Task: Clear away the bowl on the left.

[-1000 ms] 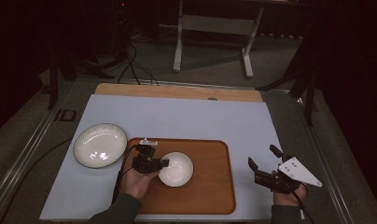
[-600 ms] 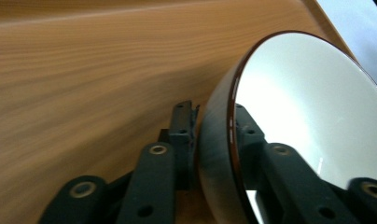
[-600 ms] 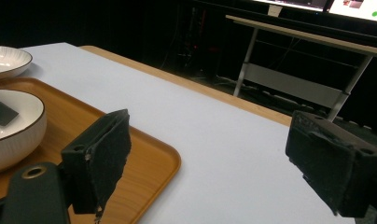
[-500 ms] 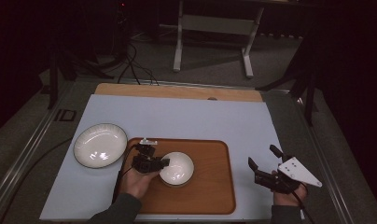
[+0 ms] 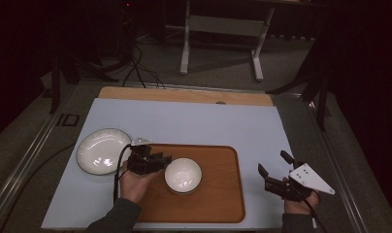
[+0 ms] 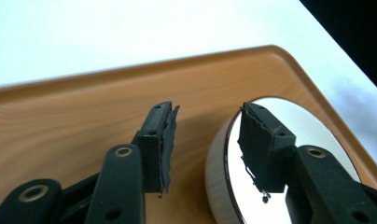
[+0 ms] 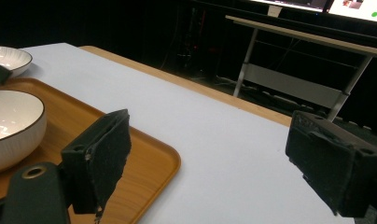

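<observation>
On the table, left side: a white ribbed round plate [image 5: 103, 151] lies on the pale blue table [image 5: 194, 121] cover, just beside the left edge of the brown wooden tray [image 5: 218, 194]; it also shows at the far left of the right gripper view [image 7: 4, 58].
Left gripper: the left gripper [image 5: 157, 161] hangs over the tray's left part, held in the person's left hand [image 5: 133, 182], with a black cable [image 5: 119, 167] trailing from it.
Left gripper jaws: spread partway, having just been opening; the pads press on nothing.
Left gripper and bowl: in the left gripper view [image 6: 207, 135] the bowl's rim sits in the gap between the jaws, one jaw over the bowl's inside, the other outside over bare tray wood; whether a pad brushes the rim I cannot tell.
Bowl: the small white round bowl with a dark rim [image 5: 183, 174] stands upright on the tray, left of its middle, touching or just beside the left gripper's tips; it is seen close in the left gripper view [image 6: 289, 163] and at the left of the right gripper view [image 7: 11, 128].
Right gripper: the right gripper [image 5: 271, 170] is off the tray's right edge, over the table cover, well apart from the bowl.
Right gripper jaws: spread wide, nothing between them [image 7: 207, 163].
</observation>
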The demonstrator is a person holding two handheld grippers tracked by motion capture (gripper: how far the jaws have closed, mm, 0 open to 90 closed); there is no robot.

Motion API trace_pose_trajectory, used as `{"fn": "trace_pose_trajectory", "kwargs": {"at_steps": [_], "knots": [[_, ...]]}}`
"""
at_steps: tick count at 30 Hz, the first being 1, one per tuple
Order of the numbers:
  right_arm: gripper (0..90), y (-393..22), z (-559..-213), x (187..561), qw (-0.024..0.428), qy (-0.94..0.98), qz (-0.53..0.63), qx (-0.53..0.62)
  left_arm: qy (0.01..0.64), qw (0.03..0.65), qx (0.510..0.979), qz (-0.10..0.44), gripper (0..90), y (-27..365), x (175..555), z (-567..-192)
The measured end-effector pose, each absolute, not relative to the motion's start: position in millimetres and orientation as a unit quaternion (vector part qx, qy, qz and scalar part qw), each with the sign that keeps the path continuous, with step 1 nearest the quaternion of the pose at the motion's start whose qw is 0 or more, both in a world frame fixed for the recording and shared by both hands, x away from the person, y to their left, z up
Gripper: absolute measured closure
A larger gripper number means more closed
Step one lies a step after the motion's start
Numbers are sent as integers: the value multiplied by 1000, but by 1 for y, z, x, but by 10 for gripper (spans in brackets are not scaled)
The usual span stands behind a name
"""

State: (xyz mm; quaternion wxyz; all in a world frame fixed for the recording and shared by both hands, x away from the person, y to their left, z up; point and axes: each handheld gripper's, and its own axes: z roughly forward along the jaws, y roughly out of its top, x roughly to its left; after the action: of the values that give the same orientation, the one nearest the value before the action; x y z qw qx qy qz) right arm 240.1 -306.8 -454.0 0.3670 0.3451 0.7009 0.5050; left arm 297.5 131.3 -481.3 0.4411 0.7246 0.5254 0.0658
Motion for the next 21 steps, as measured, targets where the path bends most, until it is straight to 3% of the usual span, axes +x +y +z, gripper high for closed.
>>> {"fn": "trace_pose_trajectory", "kwargs": {"at_steps": [21], "knots": [[137,-307,-456,242,355,707,503,347,495,449,710,223,410,192,285,-445]]}}
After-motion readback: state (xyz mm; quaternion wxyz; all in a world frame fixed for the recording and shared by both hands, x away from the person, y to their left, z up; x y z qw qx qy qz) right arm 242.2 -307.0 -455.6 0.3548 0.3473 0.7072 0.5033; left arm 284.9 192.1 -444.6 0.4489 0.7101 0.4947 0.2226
